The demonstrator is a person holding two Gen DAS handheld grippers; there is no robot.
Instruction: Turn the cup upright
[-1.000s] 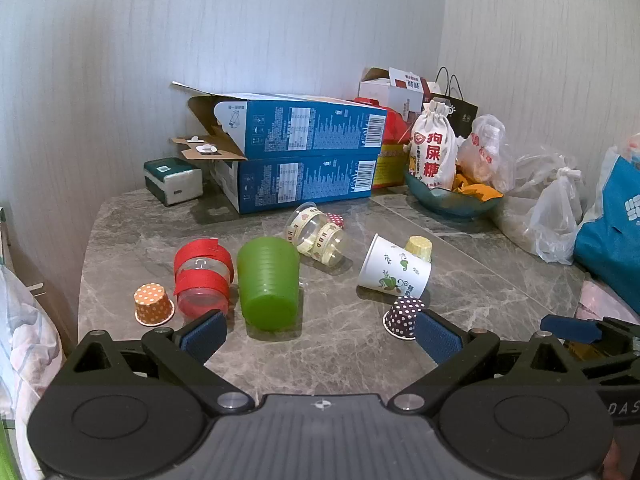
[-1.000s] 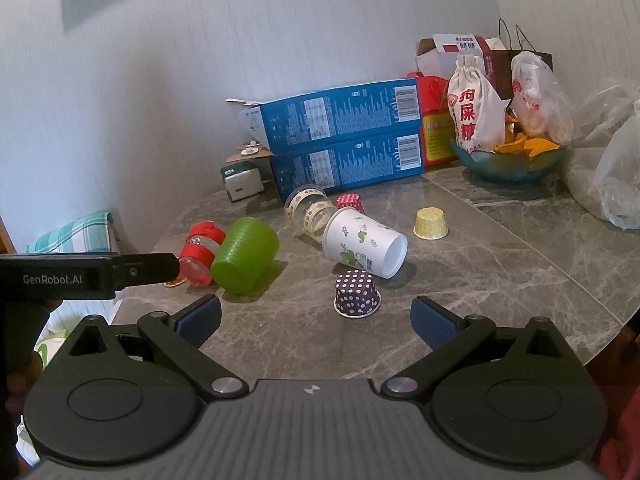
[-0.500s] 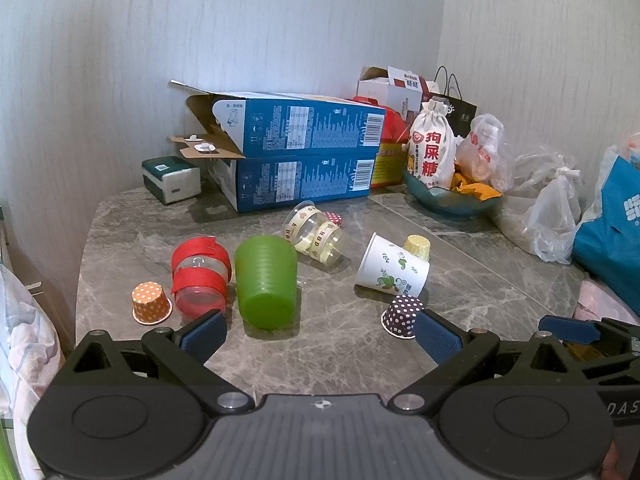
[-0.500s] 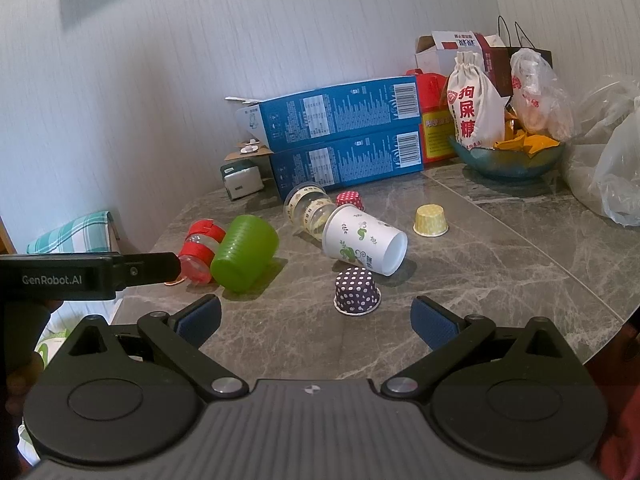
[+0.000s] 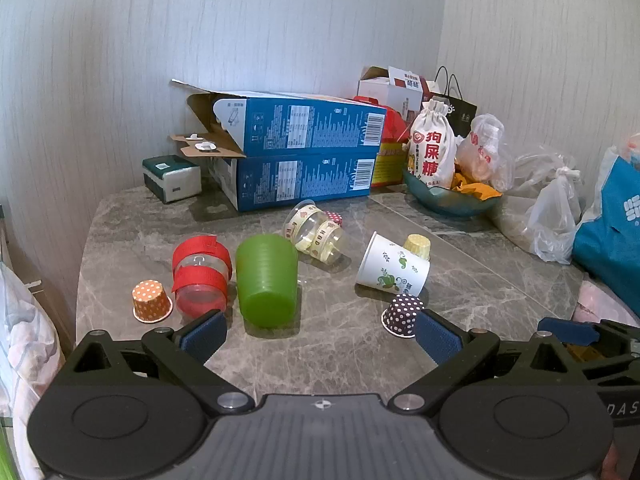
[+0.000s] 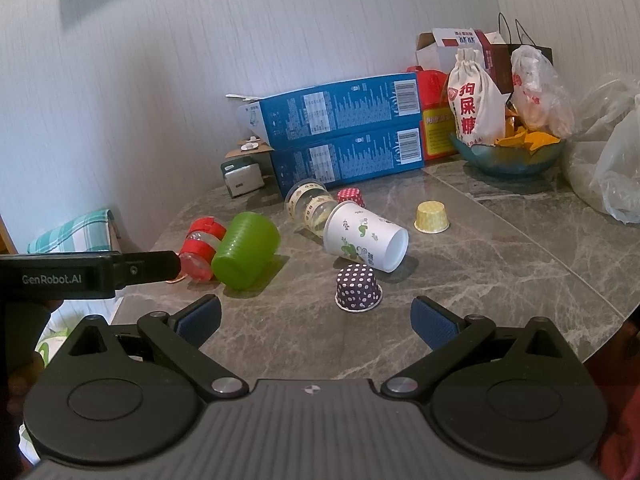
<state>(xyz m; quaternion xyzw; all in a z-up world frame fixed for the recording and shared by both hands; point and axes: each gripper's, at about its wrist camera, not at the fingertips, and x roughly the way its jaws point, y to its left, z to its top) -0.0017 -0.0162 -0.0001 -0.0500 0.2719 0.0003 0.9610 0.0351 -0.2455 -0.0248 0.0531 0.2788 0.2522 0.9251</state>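
Several cups lie on the grey marble table (image 5: 352,352). A green cup (image 5: 267,280) (image 6: 246,255), a red-banded clear cup (image 5: 201,276) (image 6: 199,248), a clear patterned cup (image 5: 314,233) (image 6: 309,206) and a white leaf-print paper cup (image 5: 393,266) (image 6: 364,236) lie on their sides. Small orange (image 5: 151,302), purple (image 5: 402,315) (image 6: 357,287), yellow (image 6: 431,217) and red dotted (image 6: 351,197) cups stand upside down. My left gripper (image 5: 318,338) is open and empty, just short of the green cup. My right gripper (image 6: 316,320) is open and empty, just short of the purple cup.
Two stacked blue boxes (image 5: 304,160) (image 6: 344,128), a tissue pack (image 5: 172,178), a bowl with a cloth bag (image 5: 434,160) (image 6: 508,152) and plastic bags (image 5: 556,216) line the back and right. The left gripper's body (image 6: 80,274) crosses the right wrist view's left side.
Both views have shifted very slightly; the cups have not moved and both grippers stay open.
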